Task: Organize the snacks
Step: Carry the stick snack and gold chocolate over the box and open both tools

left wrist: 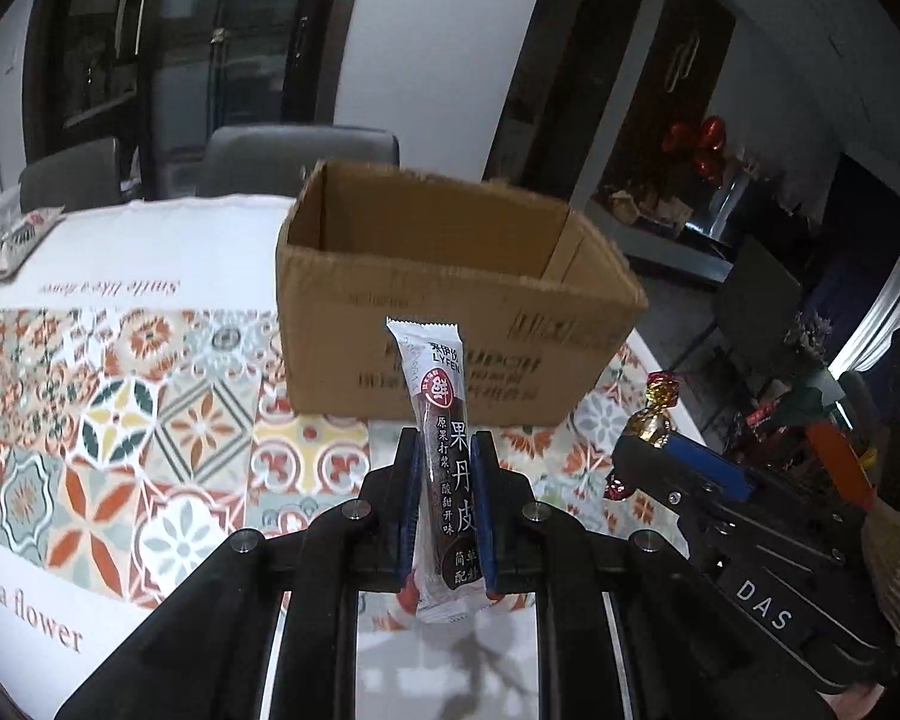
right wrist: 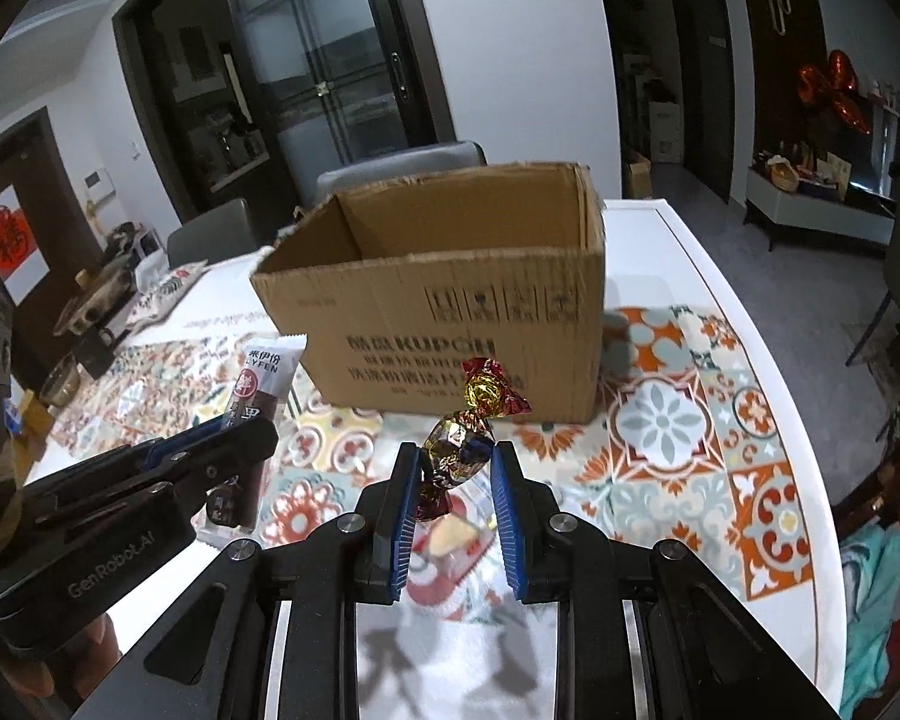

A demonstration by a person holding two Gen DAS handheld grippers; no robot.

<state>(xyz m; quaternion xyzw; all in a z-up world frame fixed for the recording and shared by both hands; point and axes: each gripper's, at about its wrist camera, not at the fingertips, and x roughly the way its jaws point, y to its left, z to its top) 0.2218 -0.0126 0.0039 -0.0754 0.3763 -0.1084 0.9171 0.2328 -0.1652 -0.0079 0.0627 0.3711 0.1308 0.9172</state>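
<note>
My left gripper (left wrist: 445,450) is shut on a long snack bar (left wrist: 441,420) in a white and dark brown wrapper, which stands upright between the blue pads. My right gripper (right wrist: 457,457) is shut on a twisted foil candy (right wrist: 459,444), gold and red. Both are held above the table, short of an open cardboard box (left wrist: 438,324) (right wrist: 450,294). The right gripper with its candy (left wrist: 654,417) shows at the right of the left wrist view. In the right wrist view the left gripper (right wrist: 210,456) and the bar (right wrist: 264,378) appear at the left.
A tablecloth (left wrist: 120,408) with patterned tiles covers the white table (right wrist: 768,360). Grey chairs (left wrist: 297,156) stand behind the box. A printed packet (left wrist: 12,240) lies at the far left. Cups and small items (right wrist: 90,330) crowd the table's left end.
</note>
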